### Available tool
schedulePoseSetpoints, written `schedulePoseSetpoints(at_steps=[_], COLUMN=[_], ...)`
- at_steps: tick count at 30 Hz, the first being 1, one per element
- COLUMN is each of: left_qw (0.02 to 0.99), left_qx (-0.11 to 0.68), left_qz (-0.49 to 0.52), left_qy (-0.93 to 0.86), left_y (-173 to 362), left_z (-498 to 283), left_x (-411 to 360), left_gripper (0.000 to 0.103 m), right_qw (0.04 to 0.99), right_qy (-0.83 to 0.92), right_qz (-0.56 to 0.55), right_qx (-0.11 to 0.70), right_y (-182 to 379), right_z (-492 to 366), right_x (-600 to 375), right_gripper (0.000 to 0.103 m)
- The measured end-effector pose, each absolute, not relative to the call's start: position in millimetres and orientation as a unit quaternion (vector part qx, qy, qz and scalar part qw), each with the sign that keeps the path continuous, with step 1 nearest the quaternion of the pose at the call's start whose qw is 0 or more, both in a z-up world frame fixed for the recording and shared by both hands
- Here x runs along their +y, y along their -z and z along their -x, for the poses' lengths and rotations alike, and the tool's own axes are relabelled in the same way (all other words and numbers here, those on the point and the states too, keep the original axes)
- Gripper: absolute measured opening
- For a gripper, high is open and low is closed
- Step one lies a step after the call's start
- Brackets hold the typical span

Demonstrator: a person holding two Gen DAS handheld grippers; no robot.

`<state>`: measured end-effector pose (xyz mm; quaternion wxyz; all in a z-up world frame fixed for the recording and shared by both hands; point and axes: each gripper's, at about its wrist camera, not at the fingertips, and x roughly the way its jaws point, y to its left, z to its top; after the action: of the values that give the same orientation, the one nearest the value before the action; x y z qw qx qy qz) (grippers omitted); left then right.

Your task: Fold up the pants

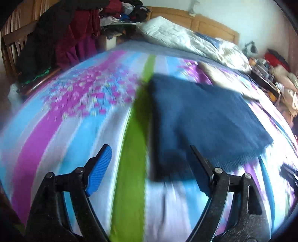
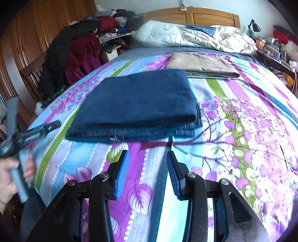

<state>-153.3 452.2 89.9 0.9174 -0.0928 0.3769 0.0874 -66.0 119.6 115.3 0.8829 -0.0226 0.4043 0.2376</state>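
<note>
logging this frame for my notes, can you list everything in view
blue pants: 1, navy, folded flat mid-bed
tan cloth: 1, beige, folded, just beyond the pants
bedspread: 1, purple, blue and green floral stripes, covers the bed
quilt: 1, white and cream, bunched at the headboard
headboard: 1, wood, far end
clothes pile: 1, dark and maroon, left of bed
desk lamp: 1, black, far right
left gripper: 1, black, blue pads, open, empty
right gripper: 1, same, open, empty
hand: 1, grips left gripper's handle
</note>
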Motion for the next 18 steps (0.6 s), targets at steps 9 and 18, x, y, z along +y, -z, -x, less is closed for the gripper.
schedulePoseSetpoints(at_steps=[9, 18], left_qw=[0.892, 0.869], left_qx=[0.415, 0.446], left_qz=[0.048, 0.072], left_qy=[-0.171, -0.202], left_y=[-40, -41], left_z=[174, 146], left_x=[406, 420], left_gripper=[0.103, 0.103], right_qw=[0.881, 0.861], right_qy=[-0.181, -0.133], right_qz=[0.081, 0.069], right_qx=[0.430, 0.486], right_y=[-59, -60], right_z=[90, 75], right_x=[134, 136], right_gripper=[0.080, 0.102])
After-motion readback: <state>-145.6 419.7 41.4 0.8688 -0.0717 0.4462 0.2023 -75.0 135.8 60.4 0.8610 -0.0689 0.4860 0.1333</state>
